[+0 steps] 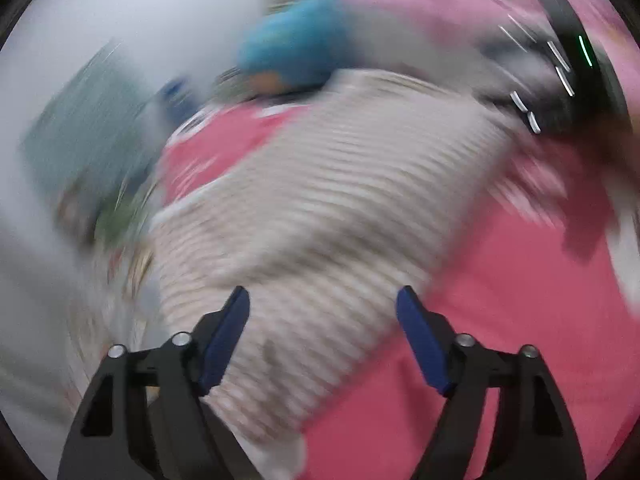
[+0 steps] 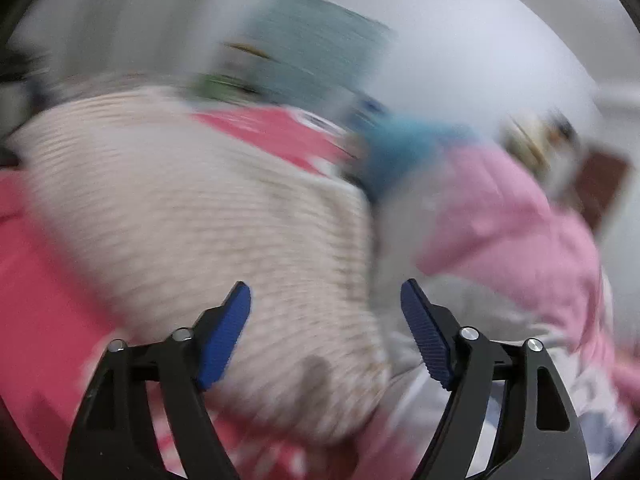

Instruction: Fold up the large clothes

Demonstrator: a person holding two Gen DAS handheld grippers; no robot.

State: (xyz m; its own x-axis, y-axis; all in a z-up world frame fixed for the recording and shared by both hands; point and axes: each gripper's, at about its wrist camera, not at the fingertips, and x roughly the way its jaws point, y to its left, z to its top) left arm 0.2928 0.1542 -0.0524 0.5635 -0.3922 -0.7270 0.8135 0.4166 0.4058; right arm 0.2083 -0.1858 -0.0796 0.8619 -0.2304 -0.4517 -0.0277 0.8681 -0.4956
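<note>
Left wrist view, heavily blurred: my left tool [image 1: 323, 300] stands released, its two blue pads [image 1: 226, 336] wide apart with nothing pressed between them. Beyond and below the pads lies the sweater [image 1: 320, 208], a cream, ribbed knit spread over the red sheet [image 1: 500, 340]; its near edge runs under the left pad, and whether pad and cloth touch cannot be told. Farther off lie a blue cloth [image 1: 296, 52] and a pink garment [image 1: 420, 4]. At upper right, my right tool [image 1: 560, 80] shows as a dark, streaked shape with a green light, near the sweater's far corner. Right wrist view, likewise blurred: my right tool [image 2: 325, 300] is also released, pads [image 2: 224, 340] spread, gripping nothing. The sweater [image 2: 192, 220] fills the left and middle of the view on the red sheet [image 2: 40, 300], reaching between the pads. Just beside its right edge lies a grey cloth [image 2: 420, 360], with the pink garment [image 2: 512, 232] on the right and the blue cloth [image 2: 400, 152] behind.
</note>
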